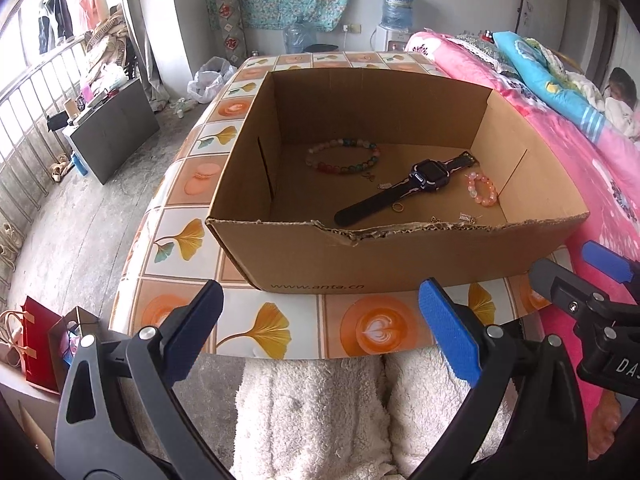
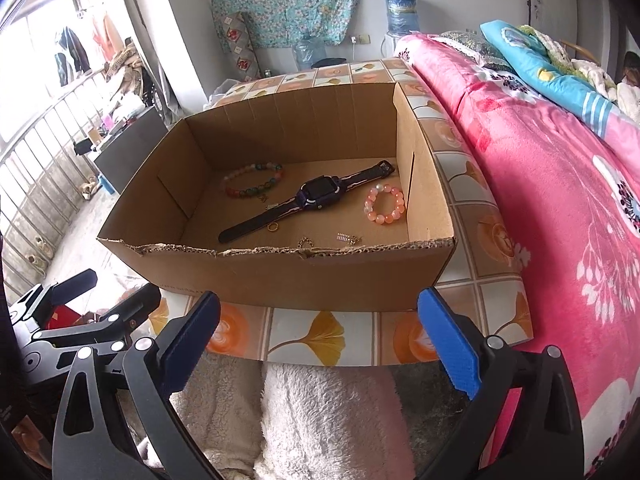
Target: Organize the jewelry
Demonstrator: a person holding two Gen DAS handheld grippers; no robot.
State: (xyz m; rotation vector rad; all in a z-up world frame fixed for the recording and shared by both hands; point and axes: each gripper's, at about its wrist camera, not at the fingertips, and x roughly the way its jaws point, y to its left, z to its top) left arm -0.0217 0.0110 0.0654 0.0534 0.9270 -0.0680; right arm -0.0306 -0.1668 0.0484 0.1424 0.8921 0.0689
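Cardboard box (image 2: 280, 276) sits mid-frame on the patterned table (image 2: 496, 224); inside, left to right: a multicoloured bead bracelet (image 2: 253, 181) at centre-left, a dark watch (image 2: 316, 197) lying diagonally through the middle, a pink bead bracelet (image 2: 385, 204) at centre-right, with small gold bits near the front wall, too small to tell apart. Beads look light, hard and slippery, best pinched across one side of the loop; the watch seems heaviest, its strap floppy, so take it at the stiff case. Left gripper (image 1: 320, 320) and right gripper (image 2: 320, 320) both stand wide and empty at the bottom of frame, short of the box.
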